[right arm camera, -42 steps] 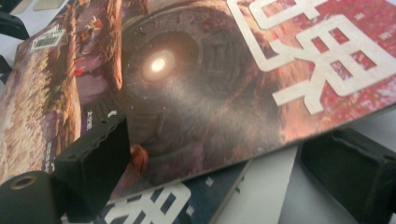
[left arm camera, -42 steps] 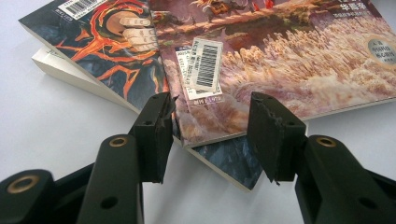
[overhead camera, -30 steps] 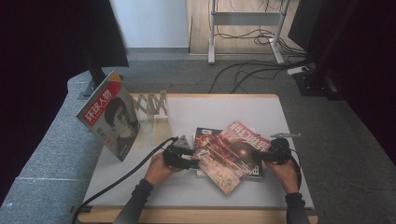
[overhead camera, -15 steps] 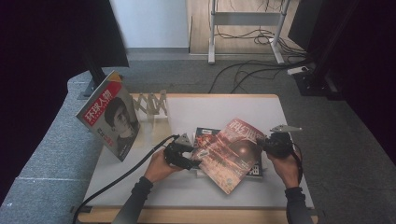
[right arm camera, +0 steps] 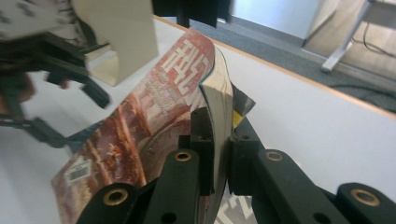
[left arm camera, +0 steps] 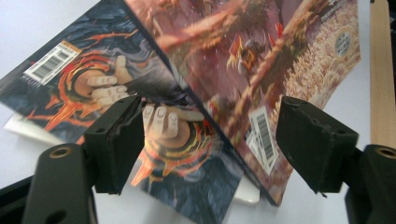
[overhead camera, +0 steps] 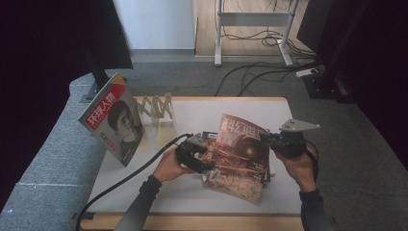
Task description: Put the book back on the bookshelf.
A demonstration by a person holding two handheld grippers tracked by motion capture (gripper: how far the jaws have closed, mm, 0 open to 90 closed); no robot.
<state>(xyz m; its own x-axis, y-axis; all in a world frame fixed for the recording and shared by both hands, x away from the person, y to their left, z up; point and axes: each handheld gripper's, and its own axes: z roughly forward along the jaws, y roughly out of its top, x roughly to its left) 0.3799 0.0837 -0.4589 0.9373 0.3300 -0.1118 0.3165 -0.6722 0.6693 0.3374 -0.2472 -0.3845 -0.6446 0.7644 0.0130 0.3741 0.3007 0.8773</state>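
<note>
The right gripper (right arm camera: 215, 154) is clamped on the spine edge of the red magazine (overhead camera: 240, 159), tilted up near the tabletop's (overhead camera: 231, 110) right edge; thin, floppy, glossy stock is judged slip-prone, so the stiffer spine is preferred.

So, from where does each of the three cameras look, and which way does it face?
High view: above the near side, facing forward and down on the table; both forearms show.
Left gripper view: rides the left claw, open, facing the red magazine.
Right gripper view: rides the right claw, shut on that magazine's edge.
All three share the red magazine.
</note>
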